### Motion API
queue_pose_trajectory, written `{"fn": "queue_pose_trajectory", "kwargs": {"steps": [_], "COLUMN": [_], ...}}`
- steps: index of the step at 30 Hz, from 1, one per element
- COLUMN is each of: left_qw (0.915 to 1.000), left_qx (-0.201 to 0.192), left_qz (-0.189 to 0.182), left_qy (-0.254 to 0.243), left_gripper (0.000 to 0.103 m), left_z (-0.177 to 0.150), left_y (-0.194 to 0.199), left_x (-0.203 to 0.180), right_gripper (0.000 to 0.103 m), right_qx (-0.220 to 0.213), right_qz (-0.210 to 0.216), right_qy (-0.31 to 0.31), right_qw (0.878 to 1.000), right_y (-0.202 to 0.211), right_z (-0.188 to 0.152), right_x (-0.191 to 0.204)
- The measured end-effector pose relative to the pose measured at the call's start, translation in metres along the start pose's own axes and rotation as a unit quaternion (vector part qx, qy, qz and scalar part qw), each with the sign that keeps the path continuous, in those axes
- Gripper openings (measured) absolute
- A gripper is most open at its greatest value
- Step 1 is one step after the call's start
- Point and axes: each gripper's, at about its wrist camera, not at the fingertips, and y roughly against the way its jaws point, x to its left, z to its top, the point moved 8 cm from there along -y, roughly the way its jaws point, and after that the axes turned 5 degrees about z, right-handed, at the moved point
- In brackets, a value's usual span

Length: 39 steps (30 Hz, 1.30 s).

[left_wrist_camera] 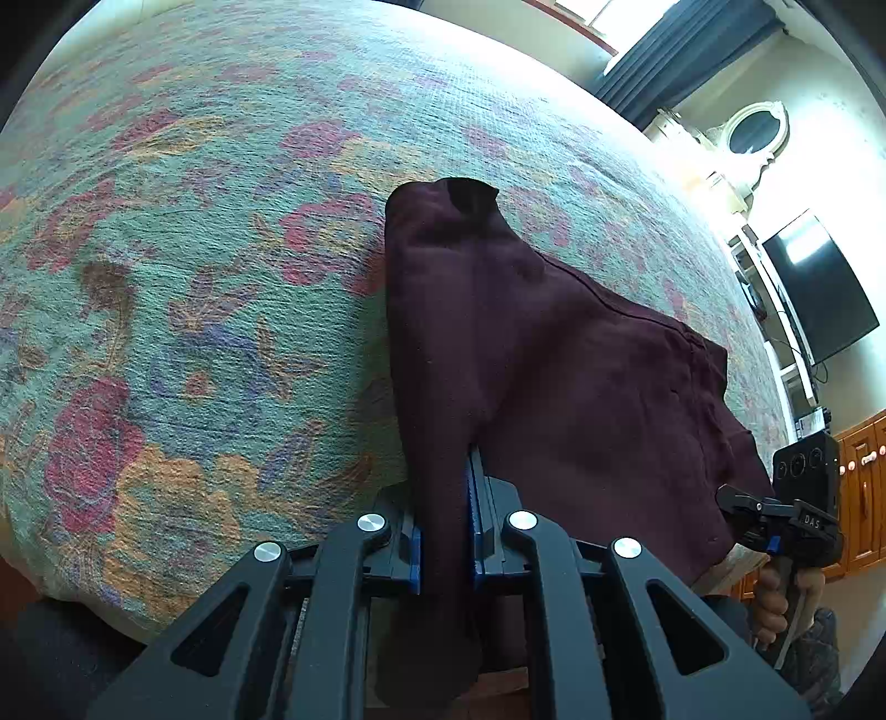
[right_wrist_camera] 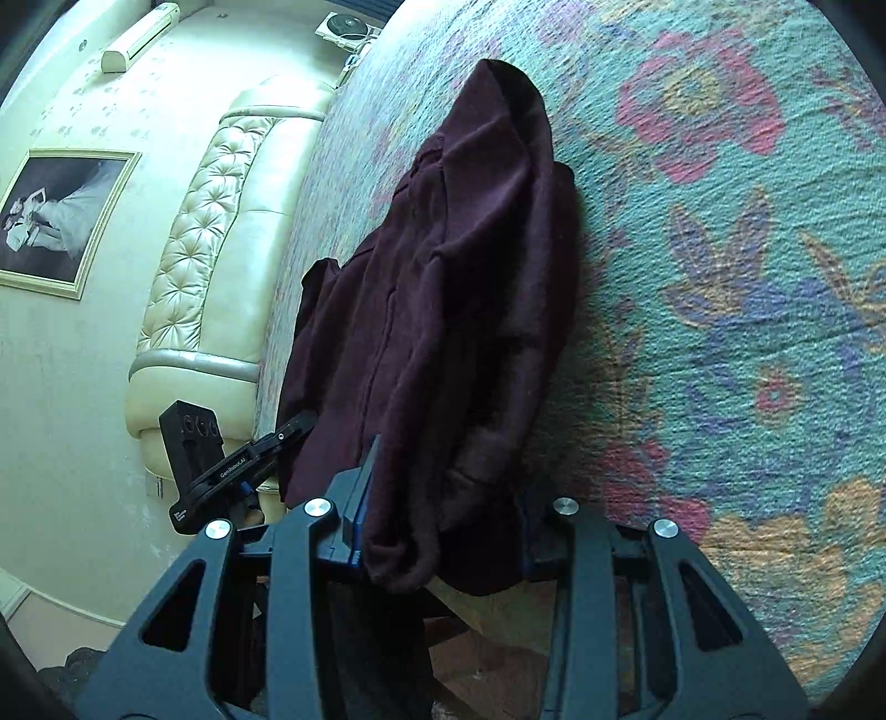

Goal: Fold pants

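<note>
The dark maroon pants (left_wrist_camera: 554,354) lie bunched on the floral bedspread (left_wrist_camera: 194,249) at its near edge, soft and floppy, each end pinched in a closed gripper, left gripper (left_wrist_camera: 448,531) and right gripper (right_wrist_camera: 437,531), so holding hems suits them best

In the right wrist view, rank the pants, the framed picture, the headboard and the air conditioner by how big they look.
Largest to smallest:
1. pants, though nearness to the camera enlarges them
2. headboard
3. framed picture
4. air conditioner
</note>
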Motion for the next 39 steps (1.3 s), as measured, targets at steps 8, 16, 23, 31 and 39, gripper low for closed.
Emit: {"fn": "queue_pose_trajectory", "kwargs": {"steps": [8, 16, 23, 31, 39], "left_qw": [1.0, 0.9998, 0.9998, 0.9958, 0.9918], "left_qx": [-0.002, -0.003, -0.006, -0.02, -0.029], "left_qz": [-0.002, -0.018, -0.015, -0.088, -0.124], "left_qy": [-0.002, -0.005, -0.014, 0.011, 0.01], "left_gripper": [0.014, 0.018, 0.022, 0.065, 0.08], "left_z": [0.0, 0.0, 0.0, 0.008, 0.045], "left_y": [-0.003, -0.006, -0.008, 0.006, 0.007], "left_x": [-0.002, 0.001, -0.001, 0.006, 0.021], "right_gripper": [0.037, 0.037, 0.037, 0.05, 0.064], "right_qx": [-0.01, -0.016, -0.016, -0.006, -0.082], "right_qz": [0.009, 0.011, 0.017, 0.019, 0.003], "right_qy": [-0.007, -0.008, -0.011, -0.014, -0.009], "right_qw": [1.0, 1.0, 1.0, 1.0, 0.997], "right_y": [0.003, 0.005, 0.011, 0.023, 0.071], "right_z": [-0.003, -0.003, -0.003, -0.001, 0.055], "right_x": [-0.002, -0.002, -0.005, -0.003, -0.005]}}
